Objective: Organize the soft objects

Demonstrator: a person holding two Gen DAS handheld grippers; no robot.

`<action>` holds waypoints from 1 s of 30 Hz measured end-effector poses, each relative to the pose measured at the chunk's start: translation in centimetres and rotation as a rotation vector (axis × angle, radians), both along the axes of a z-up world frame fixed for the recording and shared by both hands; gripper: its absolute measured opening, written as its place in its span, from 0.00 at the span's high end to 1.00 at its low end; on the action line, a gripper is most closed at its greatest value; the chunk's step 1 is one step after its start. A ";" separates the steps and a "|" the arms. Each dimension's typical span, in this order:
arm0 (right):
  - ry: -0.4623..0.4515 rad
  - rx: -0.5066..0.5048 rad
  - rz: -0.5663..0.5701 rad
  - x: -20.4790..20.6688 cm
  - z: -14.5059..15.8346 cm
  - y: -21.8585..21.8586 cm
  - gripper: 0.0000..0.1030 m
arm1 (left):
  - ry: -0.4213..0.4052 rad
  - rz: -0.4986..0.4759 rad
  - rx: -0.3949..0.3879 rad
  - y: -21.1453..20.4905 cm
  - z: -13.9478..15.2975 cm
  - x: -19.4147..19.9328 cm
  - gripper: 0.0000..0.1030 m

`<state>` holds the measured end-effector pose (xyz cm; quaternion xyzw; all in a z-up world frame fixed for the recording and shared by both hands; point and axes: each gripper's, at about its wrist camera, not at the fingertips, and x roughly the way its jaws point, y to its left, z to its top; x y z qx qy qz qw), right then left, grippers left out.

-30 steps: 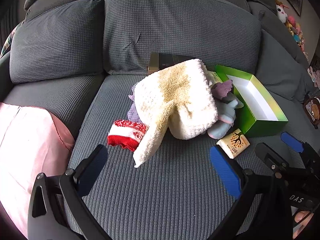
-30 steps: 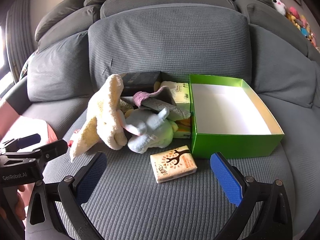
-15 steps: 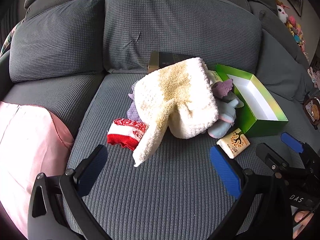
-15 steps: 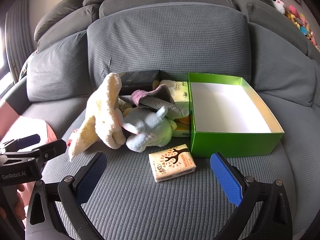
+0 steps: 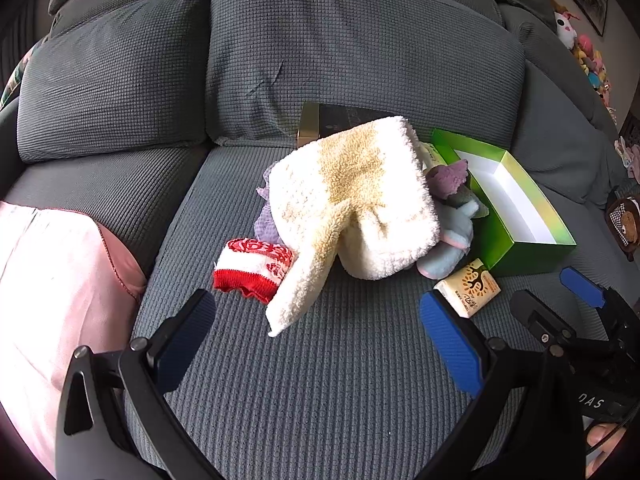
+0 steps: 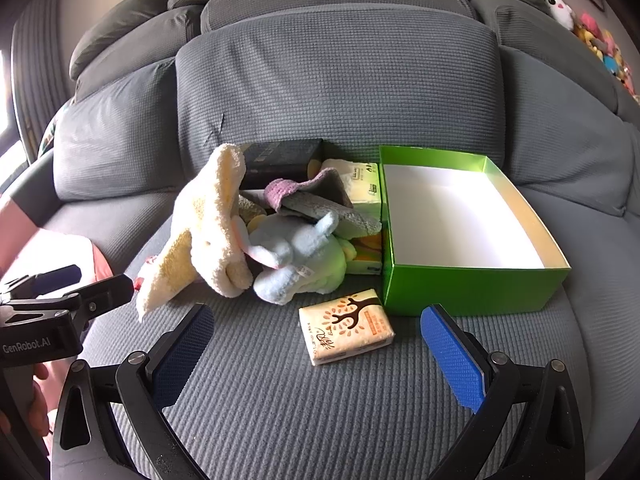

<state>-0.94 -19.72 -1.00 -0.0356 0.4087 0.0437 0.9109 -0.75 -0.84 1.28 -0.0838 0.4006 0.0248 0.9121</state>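
- Left wrist view: the left gripper hangs over the grey sofa seat, its blue-padded fingers spread wide with nothing between them.
- Just ahead of it lies a cream towel, draped over a heap of soft things; one corner trails down toward the gripper.
- A red-and-white sock lies at the towel's left edge, touching it.
- A purple cloth and a pale blue plush poke out on the towel's right side.
- A green box stands open to the right of the heap, white inside, nothing in it.
- A tissue pack lies on the seat just in front of the box.
- A dark box stands behind the heap against the backrest.
- Pink fabric fills the left edge.
- Right wrist view: the right gripper is likewise spread wide and holds nothing; the tissue pack lies on the seat between and just beyond its fingers.
- The green box is to the pack's right, the blue plush and towel to its left.
- The left gripper shows at the left edge.
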 end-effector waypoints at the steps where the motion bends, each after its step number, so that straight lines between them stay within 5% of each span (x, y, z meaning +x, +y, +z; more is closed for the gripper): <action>1: -0.001 0.001 0.000 0.0 0.0 0.0 0.00 | 0.000 -0.001 -0.006 0.1 0.0 0.0 0.01; 4: 0.001 -0.002 0.001 0.1 -0.2 0.0 0.00 | 0.008 -0.015 -0.088 1.0 -0.4 0.2 0.01; 8: 0.001 -0.009 0.025 0.0 -0.7 0.4 0.00 | 0.043 -0.007 -0.344 4.5 -1.9 0.8 0.01; 15: 0.008 0.040 0.225 0.6 -1.5 4.0 0.00 | 0.022 0.042 -0.587 8.9 -3.5 0.8 0.01; 23: -0.112 -0.055 0.281 5.2 0.1 7.7 0.00 | -0.016 -0.001 -0.626 9.9 -4.4 0.9 0.01; 30: -0.113 -0.162 0.344 8.7 -0.2 10.1 0.26 | -0.016 -0.057 -0.602 9.1 -6.4 1.0 0.01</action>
